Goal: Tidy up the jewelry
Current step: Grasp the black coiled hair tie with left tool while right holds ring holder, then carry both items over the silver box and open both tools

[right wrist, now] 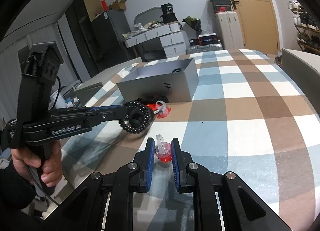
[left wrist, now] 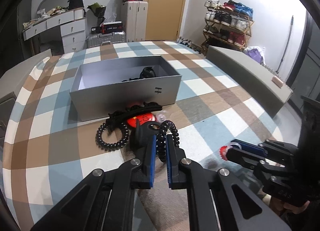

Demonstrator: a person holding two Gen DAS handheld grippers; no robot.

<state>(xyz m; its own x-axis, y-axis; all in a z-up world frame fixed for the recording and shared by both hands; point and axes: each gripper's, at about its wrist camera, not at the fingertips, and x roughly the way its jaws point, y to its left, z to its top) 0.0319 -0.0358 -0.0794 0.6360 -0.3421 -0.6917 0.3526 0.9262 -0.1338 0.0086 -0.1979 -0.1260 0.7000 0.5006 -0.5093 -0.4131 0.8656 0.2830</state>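
Your left gripper (left wrist: 161,141) is clamped on a black coil hair tie (left wrist: 167,131), which loops up past the blue pads and hangs down between them onto the bed. No earlier frame is at hand, so only the closed grip can be told. Your right gripper (right wrist: 163,149) is closed on a small red and clear hair clip (right wrist: 163,150), whose clear tab sticks up between the fingers (in the left view it shows as a red frill at the fingertips).

Just beyond the left gripper lies a small heap: a second coil hair tie (left wrist: 112,138) flat on the cover, a black hair clip (left wrist: 140,110) across a red round badge (left wrist: 143,120), and another clear clip (left wrist: 161,117) beside the badge. The heap sits right against the near wall of an open grey box (left wrist: 128,95), which has dark items inside at its far end.

All of it rests on a bed with a checked cover (right wrist: 250,111) in blue, brown and white. Your left hand (right wrist: 43,163) grips the handle of its tool at the left edge of the right view.
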